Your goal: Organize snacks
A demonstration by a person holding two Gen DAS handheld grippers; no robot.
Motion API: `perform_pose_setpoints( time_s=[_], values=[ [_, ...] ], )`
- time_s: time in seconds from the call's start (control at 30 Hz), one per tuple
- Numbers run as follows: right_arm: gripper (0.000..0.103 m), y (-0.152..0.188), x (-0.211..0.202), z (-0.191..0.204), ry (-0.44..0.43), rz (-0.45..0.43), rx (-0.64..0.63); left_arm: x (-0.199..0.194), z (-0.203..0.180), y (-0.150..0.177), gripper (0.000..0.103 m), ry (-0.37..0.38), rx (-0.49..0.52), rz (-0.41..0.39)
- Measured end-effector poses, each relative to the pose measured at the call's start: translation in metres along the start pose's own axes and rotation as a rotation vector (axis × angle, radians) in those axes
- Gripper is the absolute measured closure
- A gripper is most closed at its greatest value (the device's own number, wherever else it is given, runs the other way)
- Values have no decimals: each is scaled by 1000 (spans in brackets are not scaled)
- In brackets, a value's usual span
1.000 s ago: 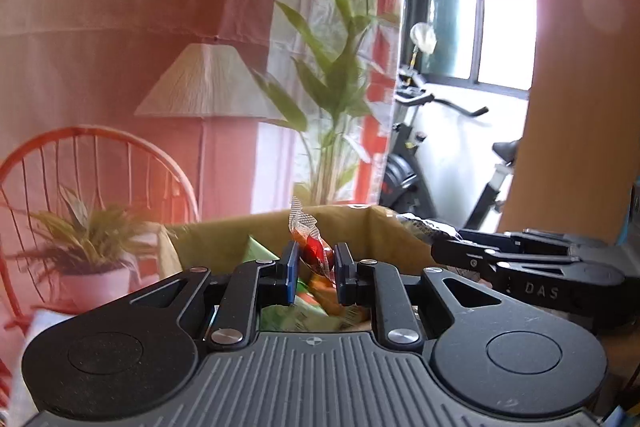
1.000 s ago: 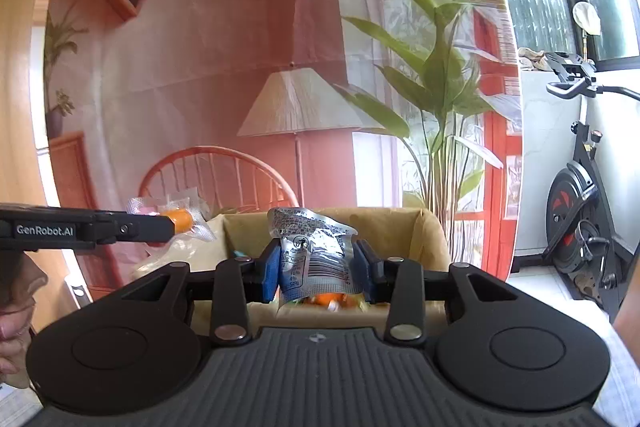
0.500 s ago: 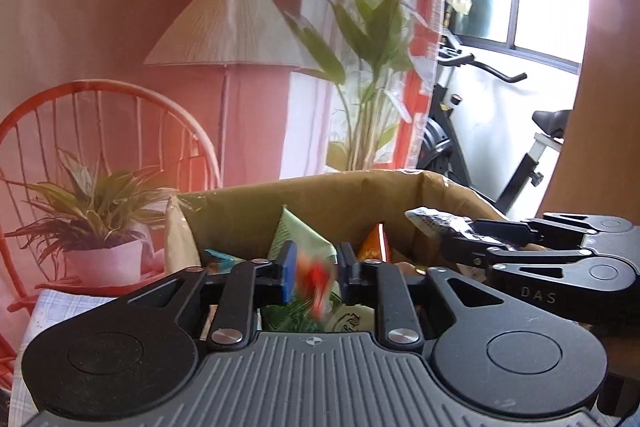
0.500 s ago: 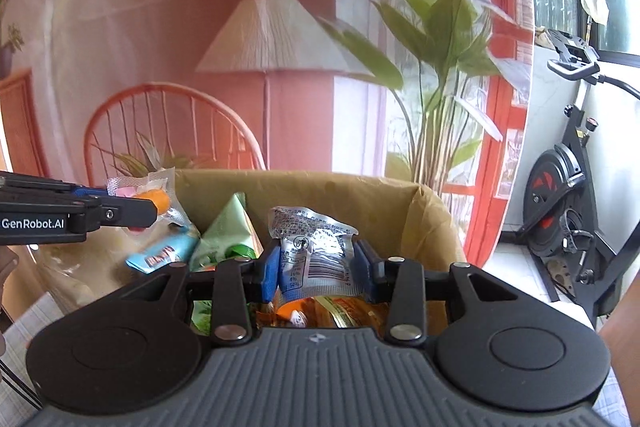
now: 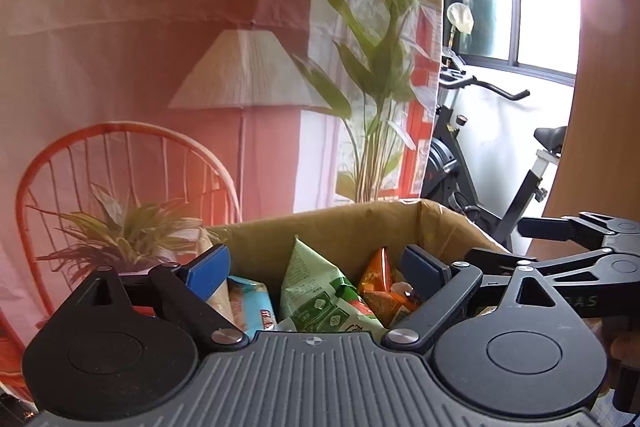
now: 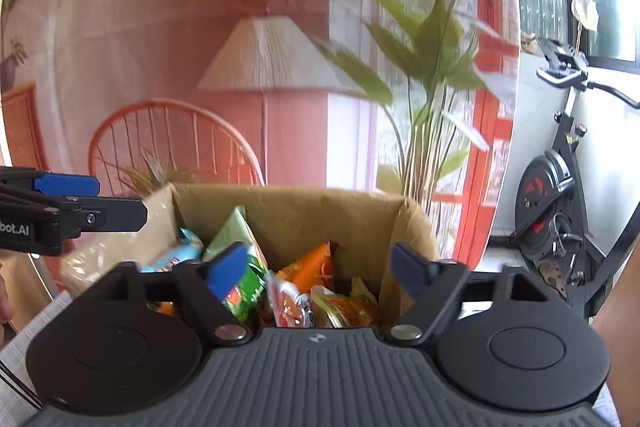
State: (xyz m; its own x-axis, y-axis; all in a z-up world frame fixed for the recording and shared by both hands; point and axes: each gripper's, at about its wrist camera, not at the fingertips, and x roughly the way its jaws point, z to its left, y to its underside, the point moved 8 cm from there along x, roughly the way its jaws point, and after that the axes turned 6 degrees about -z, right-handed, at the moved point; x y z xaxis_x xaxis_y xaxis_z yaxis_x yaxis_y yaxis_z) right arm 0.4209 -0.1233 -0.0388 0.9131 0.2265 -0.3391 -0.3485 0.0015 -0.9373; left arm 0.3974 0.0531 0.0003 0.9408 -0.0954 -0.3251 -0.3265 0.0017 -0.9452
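Left wrist view: my left hand-held gripper point(image 5: 316, 263) has its jaws opening wide with nothing gripped between the blue pads; the snack packets only show through the gap, lower centre of the frame. They sit in the brown bag point(image 5: 340, 227): a green packet point(image 5: 316, 295) standing on end, an orange packet point(image 5: 380, 287) to its right, a light blue packet point(image 5: 256, 303) to its left. My worry here is the soft bag wall: a careless dip could snag a finger on the rim and tip or crumple it.

Right wrist view: my right hand-held gripper point(image 6: 320, 267) is likewise opening and empty, over the same bag point(image 6: 320, 211). The packets are glossy and heaped loosely, so one leaning on the pile could slide. The left tool's fingers at the left edge are close; I could knock them together.
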Motion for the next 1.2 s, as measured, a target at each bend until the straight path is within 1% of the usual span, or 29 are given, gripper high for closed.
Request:
perform_pose_setpoints(
  time_s=[0.07, 0.13, 0.3, 0.43, 0.57, 0.7, 0.9, 1.07, 1.2],
  values=[
    [3, -7, -12, 1, -5, -13, 11, -12, -1, -6, 8, -9, 7, -14],
    [0, -14, -24, 3, -8, -28, 17, -24, -2, -11, 8, -18, 8, -27],
    [0, -30, -52, 8, 10, -42, 21, -54, -7, -24, 7, -68, 45, -63],
    [0, -40, -78, 14, 3, -65, 47, -82, -9, -36, 7, -69, 39, -109],
    [0, -50, -104, 20, -4, -97, 61, -104, -9, -41, 7, -69, 15, -120],
    [0, -57, -127, 21, 5, -121, 71, -120, -11, -43, 7, -102, 32, -125],
    [0, -61, -156, 20, 21, -149, 104, -135, -16, -43, 7, -130, 56, -128],
    [0, -55, -165, 20, 26, -129, 107, -137, -21, -39, 7, -98, 34, -108],
    [0, -51, -168, 20, 44, -114, 99, -138, -22, -33, 7, -100, 14, -94]
  ],
)
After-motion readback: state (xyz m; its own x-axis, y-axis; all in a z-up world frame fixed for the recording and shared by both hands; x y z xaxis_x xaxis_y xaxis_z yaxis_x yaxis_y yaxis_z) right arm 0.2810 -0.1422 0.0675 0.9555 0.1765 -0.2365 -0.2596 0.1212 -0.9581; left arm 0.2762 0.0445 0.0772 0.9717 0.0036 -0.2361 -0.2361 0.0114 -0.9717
